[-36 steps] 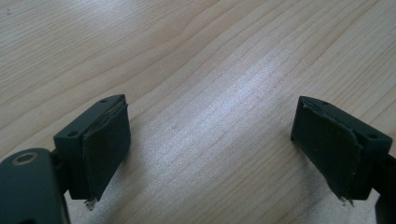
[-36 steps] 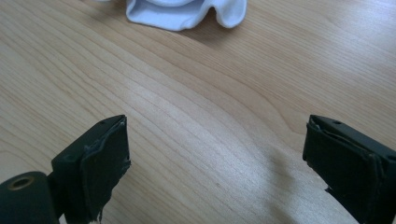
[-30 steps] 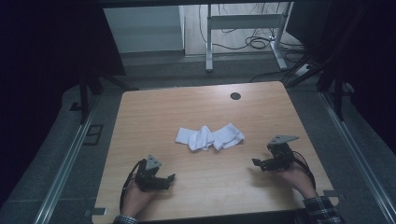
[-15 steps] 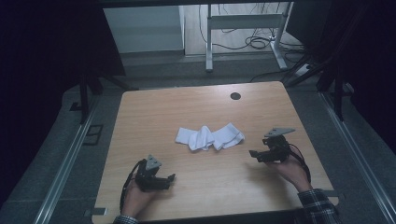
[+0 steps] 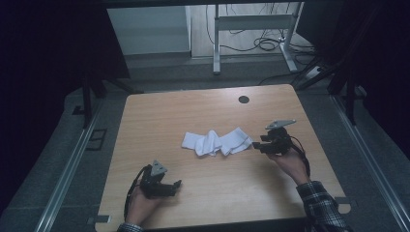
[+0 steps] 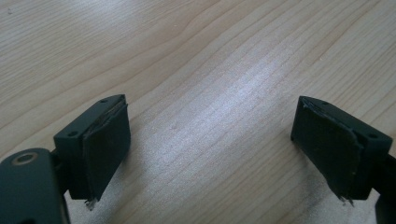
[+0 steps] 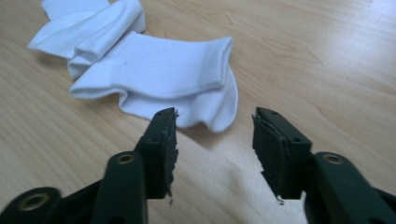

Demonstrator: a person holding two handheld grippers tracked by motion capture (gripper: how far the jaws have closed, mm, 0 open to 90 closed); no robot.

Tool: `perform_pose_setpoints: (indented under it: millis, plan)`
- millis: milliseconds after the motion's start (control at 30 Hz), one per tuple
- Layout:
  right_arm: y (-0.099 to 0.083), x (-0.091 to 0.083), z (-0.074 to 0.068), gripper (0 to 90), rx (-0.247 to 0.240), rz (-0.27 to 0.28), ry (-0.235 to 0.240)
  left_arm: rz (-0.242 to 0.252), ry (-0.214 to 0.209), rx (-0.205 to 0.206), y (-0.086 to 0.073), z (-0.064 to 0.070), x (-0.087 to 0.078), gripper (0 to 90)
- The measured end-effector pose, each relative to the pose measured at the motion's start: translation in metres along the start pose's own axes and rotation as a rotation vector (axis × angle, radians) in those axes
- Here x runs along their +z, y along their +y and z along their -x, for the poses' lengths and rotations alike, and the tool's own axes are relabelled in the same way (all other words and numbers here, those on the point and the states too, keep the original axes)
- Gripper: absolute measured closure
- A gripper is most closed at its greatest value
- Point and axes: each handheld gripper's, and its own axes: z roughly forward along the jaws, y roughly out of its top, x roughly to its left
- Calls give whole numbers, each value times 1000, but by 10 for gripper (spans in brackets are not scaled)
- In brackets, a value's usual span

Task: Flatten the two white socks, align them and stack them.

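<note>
A: The table (image 5: 203,116) looked like pale wood with a fine grain, smooth, and it carried a soft sheen in the left gripper view.

B: And the socks (image 7: 154,70)?

A: White ribbed knit cloth, matt and soft, rumpled in folds.

B: The right gripper (image 7: 215,135)?

A: Black matt plastic, its pads (image 7: 168,154) rubbery and frayed at the edges. The left gripper (image 6: 210,140) was the same, with torn pad corners. The plate (image 5: 279,124) looked like dull grey metal.

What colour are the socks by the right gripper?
White, with a ribbed knit; the socks show best in the right gripper view.
</note>
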Motion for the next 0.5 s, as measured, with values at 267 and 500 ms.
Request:
perform_pose_setpoints:
  millis: [267,500]
  plan:
    - [25,18,-4,665,-9,-27,-3,1,1,0,0,0,0,120]
    - [38,37,-4,699,-13,-46,-19,0,0,0,0,0,0,119]
